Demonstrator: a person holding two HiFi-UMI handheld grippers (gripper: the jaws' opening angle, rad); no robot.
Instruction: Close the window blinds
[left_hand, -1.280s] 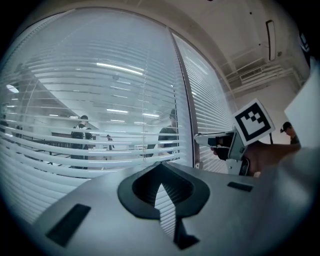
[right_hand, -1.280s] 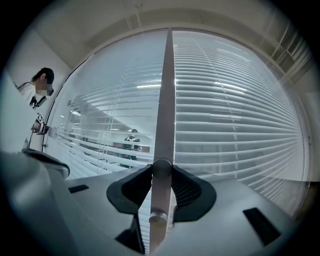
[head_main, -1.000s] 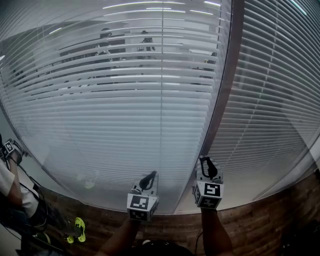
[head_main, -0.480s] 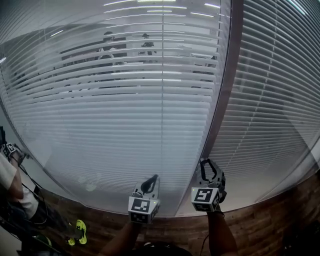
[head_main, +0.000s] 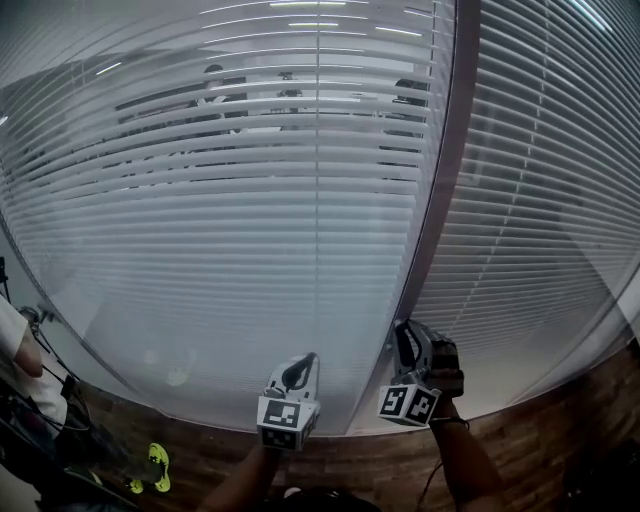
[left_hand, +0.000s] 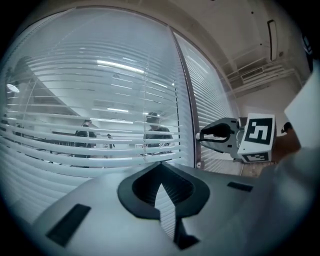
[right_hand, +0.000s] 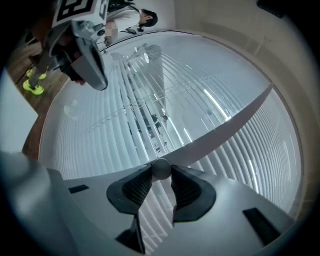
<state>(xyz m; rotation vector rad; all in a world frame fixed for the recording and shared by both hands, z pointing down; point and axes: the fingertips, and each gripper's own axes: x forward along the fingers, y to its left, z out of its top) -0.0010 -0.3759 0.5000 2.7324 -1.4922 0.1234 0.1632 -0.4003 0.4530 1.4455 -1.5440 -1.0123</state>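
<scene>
White slatted blinds (head_main: 250, 230) | right fingers (right_hand: 137, 187) pinch round grey wand (right_hand: 161, 169) | left fingers (left_hand: 145, 187) together

We found the blinds (head_main: 250, 230) smooth, pale and faintly glossy, like plastic or painted metal, beside a matt brown mullion (head_main: 440, 200), and the wall (head_main: 540, 440) under them looked like rough brown brick. The left gripper (left_hand: 160, 167) and right gripper (head_main: 405, 335) had matt grey plastic shells with black, ribbed, rubbery pads (right_hand: 137, 187). The knob (right_hand: 161, 169) pinched in the right one looked like smooth pale plastic.
</scene>
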